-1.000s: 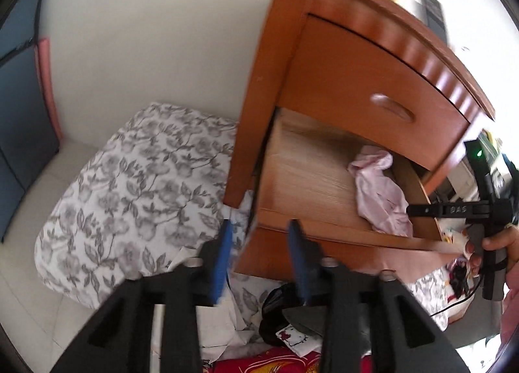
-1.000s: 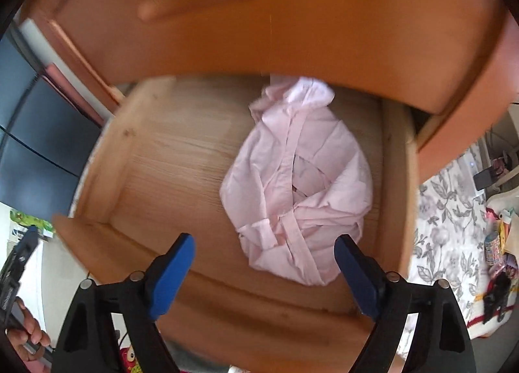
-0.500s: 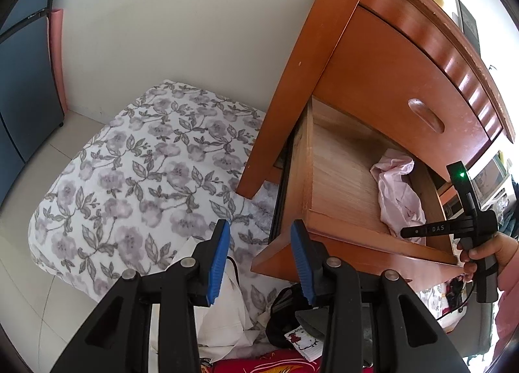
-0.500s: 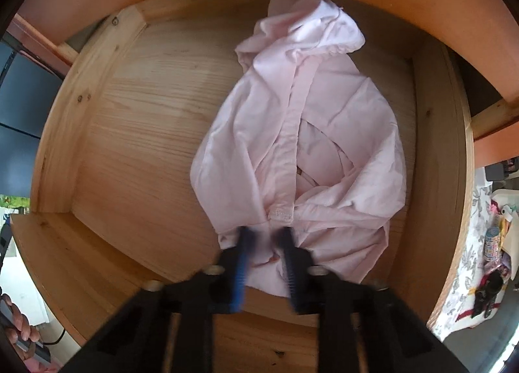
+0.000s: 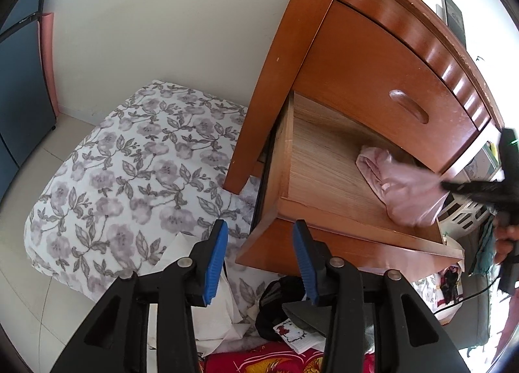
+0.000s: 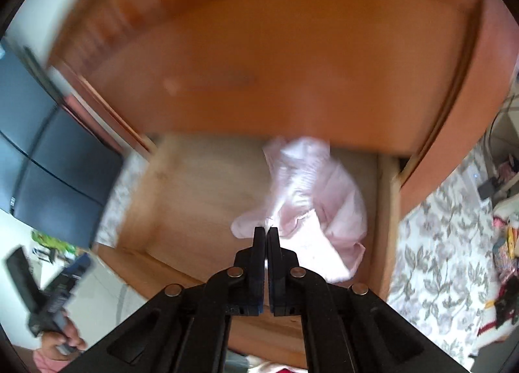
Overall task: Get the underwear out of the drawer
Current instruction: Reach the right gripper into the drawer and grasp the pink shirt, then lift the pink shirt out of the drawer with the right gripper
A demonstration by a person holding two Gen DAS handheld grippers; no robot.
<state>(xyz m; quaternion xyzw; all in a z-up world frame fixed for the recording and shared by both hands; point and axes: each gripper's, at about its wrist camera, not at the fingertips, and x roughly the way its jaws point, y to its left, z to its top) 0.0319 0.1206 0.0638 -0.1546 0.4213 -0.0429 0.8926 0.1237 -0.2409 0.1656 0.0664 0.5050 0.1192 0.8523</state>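
The pink underwear [image 5: 399,191] lies at the right of the open wooden drawer [image 5: 340,220]. One edge of it is drawn up toward my right gripper [image 5: 454,186]. In the blurred right wrist view, my right gripper [image 6: 266,230] is shut on a fold of the underwear [image 6: 311,188], above the drawer [image 6: 386,210]. My left gripper [image 5: 259,227] hangs in front of the drawer's left front corner. Its jaws are opening a little and nothing is between them.
The drawer belongs to a reddish wooden nightstand [image 5: 373,80] with a shut upper drawer. Floral bedding [image 5: 129,162] lies to its left. A black item [image 5: 279,304], white cloth [image 5: 211,308] and red fabric [image 5: 275,360] clutter the floor. A dark cabinet [image 5: 19,97] stands far left.
My right gripper went from wide open to shut on the underwear, dipped into the drawer, then rose, pulling the cloth up. The left gripper stayed near the drawer's corner.
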